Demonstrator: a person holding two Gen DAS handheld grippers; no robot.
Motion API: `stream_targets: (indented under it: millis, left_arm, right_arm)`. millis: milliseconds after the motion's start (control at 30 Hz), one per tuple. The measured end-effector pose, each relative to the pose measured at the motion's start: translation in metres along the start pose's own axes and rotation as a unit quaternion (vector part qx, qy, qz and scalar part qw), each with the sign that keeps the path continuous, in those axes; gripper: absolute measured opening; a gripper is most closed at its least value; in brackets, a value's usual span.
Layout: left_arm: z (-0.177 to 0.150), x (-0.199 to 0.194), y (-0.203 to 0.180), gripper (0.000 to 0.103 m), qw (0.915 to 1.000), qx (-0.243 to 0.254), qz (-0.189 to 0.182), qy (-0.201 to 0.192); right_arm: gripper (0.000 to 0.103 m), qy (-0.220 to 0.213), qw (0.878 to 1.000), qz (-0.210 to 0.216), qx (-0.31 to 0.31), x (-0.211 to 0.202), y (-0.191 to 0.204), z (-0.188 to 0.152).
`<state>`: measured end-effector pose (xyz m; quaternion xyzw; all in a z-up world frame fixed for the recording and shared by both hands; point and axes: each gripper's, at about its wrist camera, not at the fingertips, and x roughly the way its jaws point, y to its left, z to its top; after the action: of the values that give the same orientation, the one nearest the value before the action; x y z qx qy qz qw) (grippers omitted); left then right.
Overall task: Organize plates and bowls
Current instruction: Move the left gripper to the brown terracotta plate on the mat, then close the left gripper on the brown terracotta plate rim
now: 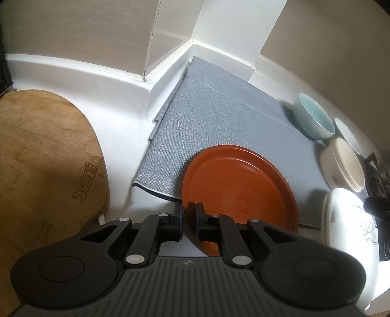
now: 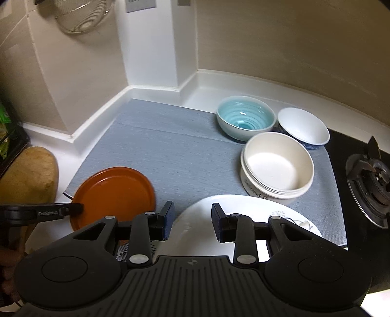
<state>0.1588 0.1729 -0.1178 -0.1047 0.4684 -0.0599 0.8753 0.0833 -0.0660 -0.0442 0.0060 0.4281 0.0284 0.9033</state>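
An orange plate (image 1: 238, 185) lies at the near left corner of the grey mat (image 1: 207, 109). My left gripper (image 1: 190, 219) is shut on its near rim, one pad outside the edge and one over the inside. The right wrist view shows the same plate (image 2: 114, 190) with the left gripper's finger (image 2: 70, 209) on its edge. My right gripper (image 2: 192, 222) has its fingers parted over the rim of a white patterned plate (image 2: 195, 236). Whether its pads press on the plate cannot be seen. A teal bowl (image 2: 245, 119), a white bowl (image 2: 302, 125) and stacked cream bowls (image 2: 277, 165) stand on the mat's right side.
A round wooden cutting board (image 1: 43, 158) lies on the white counter left of the mat. A gas burner (image 2: 373, 175) sits on a black hob to the right. White walls close off the corner behind, and a wire strainer (image 2: 78, 17) hangs there.
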Motion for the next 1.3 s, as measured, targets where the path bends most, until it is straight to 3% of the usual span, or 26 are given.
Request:
stream_targets:
  millis: [333, 967, 1133, 1300]
  left_arm:
    - [0.002, -0.010, -0.003, 0.005, 0.9996, -0.004, 0.005, -0.026]
    - [0.006, -0.061, -0.030, 0.003, 0.9942, -0.035, 0.021, -0.100]
    - [0.007, -0.082, -0.053, 0.003, 0.9923, -0.025, 0.015, -0.120]
    - [0.006, -0.095, -0.078, 0.003, 0.9918, -0.016, -0.016, -0.126]
  right_arm:
    - [0.036, -0.001, 1.000, 0.011, 0.008, -0.003, -0.008, -0.006]
    - [0.036, -0.008, 0.994, 0.106, -0.026, 0.007, -0.020, 0.005]
    - [0.036, -0.007, 0.990, 0.137, -0.038, 0.007, -0.024, 0.002]
    - [0.036, -0.005, 0.988, 0.154, -0.011, 0.007, -0.043, 0.002]
